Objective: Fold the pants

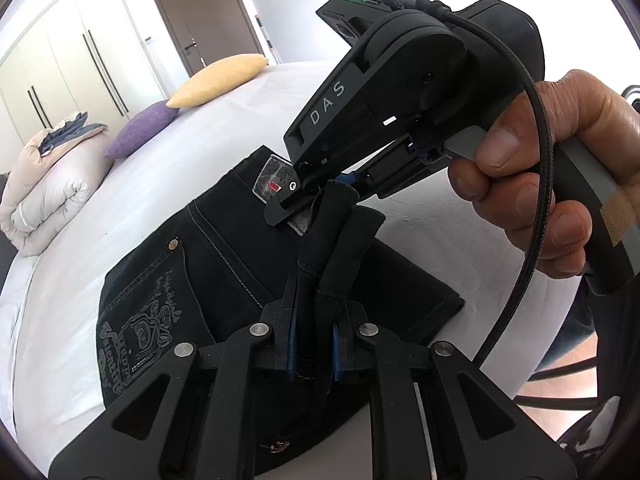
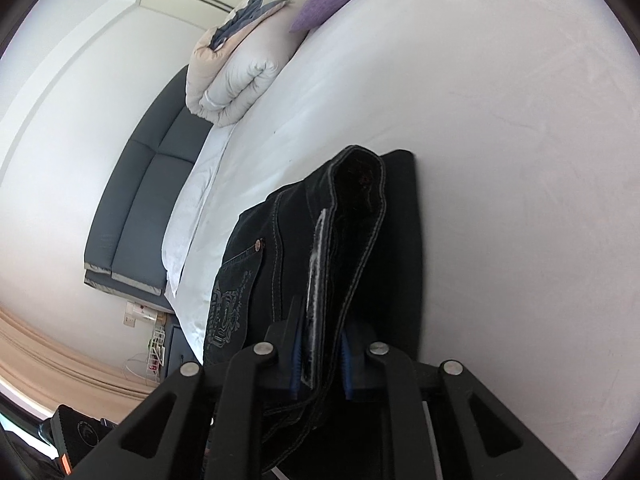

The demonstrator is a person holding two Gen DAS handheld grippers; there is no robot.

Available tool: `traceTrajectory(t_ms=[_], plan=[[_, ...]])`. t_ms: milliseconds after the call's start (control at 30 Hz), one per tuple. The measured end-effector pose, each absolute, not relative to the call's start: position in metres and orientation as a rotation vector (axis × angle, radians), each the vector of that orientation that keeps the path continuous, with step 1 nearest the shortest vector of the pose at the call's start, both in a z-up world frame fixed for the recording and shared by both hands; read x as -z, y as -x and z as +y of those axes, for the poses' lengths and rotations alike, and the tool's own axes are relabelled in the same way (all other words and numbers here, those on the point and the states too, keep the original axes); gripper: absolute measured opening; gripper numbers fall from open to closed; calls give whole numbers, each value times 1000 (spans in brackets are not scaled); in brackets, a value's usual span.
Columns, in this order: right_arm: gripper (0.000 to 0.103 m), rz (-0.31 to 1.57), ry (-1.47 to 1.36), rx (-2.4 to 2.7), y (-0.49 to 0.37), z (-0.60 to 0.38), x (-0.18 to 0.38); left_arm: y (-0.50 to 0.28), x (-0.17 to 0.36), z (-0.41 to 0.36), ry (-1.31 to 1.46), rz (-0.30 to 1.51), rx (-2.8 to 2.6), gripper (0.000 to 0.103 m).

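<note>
Black denim pants (image 1: 200, 264) lie partly folded on the white bed (image 1: 60, 320), back pocket with pale embroidery facing up. My left gripper (image 1: 314, 344) is shut on two upright doubled folds of the black fabric (image 1: 336, 232). A hand (image 1: 540, 184) holds my right gripper (image 1: 296, 200) just beyond, its tips at the waistband by the grey label. In the right wrist view the right gripper (image 2: 322, 360) is shut on the waistband (image 2: 352, 248), which stands lifted off the bed (image 2: 500, 160) between the blue pads.
A yellow pillow (image 1: 220, 80), a purple pillow (image 1: 142, 128) and a rolled duvet (image 1: 48, 184) lie at the bed's far end. White wardrobes (image 1: 60, 60) and a brown door (image 1: 200, 12) stand behind. A dark padded headboard (image 2: 148, 208) runs along the left.
</note>
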State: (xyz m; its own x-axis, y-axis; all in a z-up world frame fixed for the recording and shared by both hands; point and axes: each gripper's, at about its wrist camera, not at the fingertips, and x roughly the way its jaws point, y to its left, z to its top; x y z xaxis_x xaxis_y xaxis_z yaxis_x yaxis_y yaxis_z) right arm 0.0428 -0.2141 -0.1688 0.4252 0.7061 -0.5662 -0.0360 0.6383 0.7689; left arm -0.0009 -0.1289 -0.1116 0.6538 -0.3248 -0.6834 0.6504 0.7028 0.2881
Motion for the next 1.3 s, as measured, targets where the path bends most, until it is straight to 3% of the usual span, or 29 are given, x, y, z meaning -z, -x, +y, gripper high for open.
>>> traceTrajectory(t_ms=[333, 400, 500, 533, 567, 667, 733, 800, 867, 933, 967, 1100, 1300], plan=[[16, 1009, -802, -512, -35, -224, 193, -10, 133, -130, -552, 672, 590, 16], [22, 1004, -805, -510, -32, -226, 191, -11, 130, -126, -511, 696, 616, 22], [34, 994, -805, -477, -23, -235, 183, -25, 114, -90, -349, 744, 698, 40], [36, 987, -797, -465, -18, -239, 180, -24, 109, -79, -304, 742, 713, 56], [38, 985, -775, -423, -11, -245, 175, -22, 101, -62, -260, 724, 713, 60], [38, 955, -770, -383, 5, -258, 161, -35, 89, -24, -181, 722, 689, 61], [17, 914, -770, -412, 10, -259, 144, -64, 83, 4, -108, 733, 625, 60], [7, 905, -720, -462, 6, -244, 127, -102, 83, 26, -56, 768, 569, 57], [5, 938, -648, -514, -5, -219, 120, -136, 84, 39, -17, 779, 541, 33], [4, 992, -582, -524, -17, -198, 126, -187, 89, 50, 19, 837, 508, 27], [4, 1026, -579, -513, -23, -193, 134, -202, 90, 50, 7, 848, 493, 18], [0, 1109, -661, -437, -34, -199, 172, -225, 122, 54, -64, 915, 444, 15], [0, 1053, -676, -448, -20, -206, 180, -169, 135, 48, -126, 849, 428, 15]])
